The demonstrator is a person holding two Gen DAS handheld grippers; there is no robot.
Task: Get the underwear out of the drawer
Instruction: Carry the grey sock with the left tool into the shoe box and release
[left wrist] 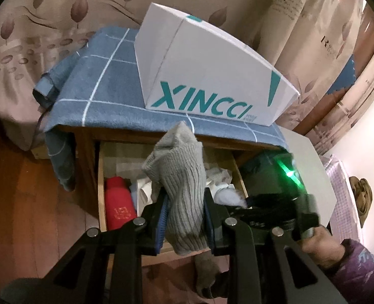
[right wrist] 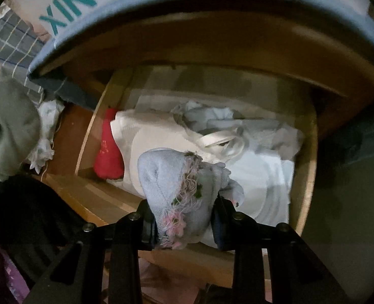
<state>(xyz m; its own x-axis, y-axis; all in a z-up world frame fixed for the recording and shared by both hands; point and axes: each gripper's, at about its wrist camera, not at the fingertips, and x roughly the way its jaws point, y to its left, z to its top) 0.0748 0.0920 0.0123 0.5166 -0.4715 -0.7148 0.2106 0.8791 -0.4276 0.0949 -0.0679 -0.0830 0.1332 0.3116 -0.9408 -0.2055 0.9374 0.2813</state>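
Note:
My left gripper (left wrist: 184, 202) is shut on a grey ribbed knit garment (left wrist: 179, 172), which is held above the open wooden drawer (left wrist: 101, 177) with its end hanging below the pads. In the right wrist view, my right gripper (right wrist: 184, 217) is shut on pale blue-white underwear (right wrist: 166, 177) with pink flowered lace trim. The piece is lifted a little over the drawer (right wrist: 309, 177). White garments (right wrist: 257, 172) and a red folded item (right wrist: 108, 152) lie inside. The grey garment (right wrist: 7, 126) shows at the left edge.
A white XINCCI box (left wrist: 207, 71) stands on a blue checked cloth (left wrist: 106, 88) covering the cabinet top, right above the drawer. A hand in a purple sleeve (left wrist: 321, 243) holds the green-lit right gripper body (left wrist: 288, 174). There is wooden floor (left wrist: 22, 202) on the left and a curtain behind.

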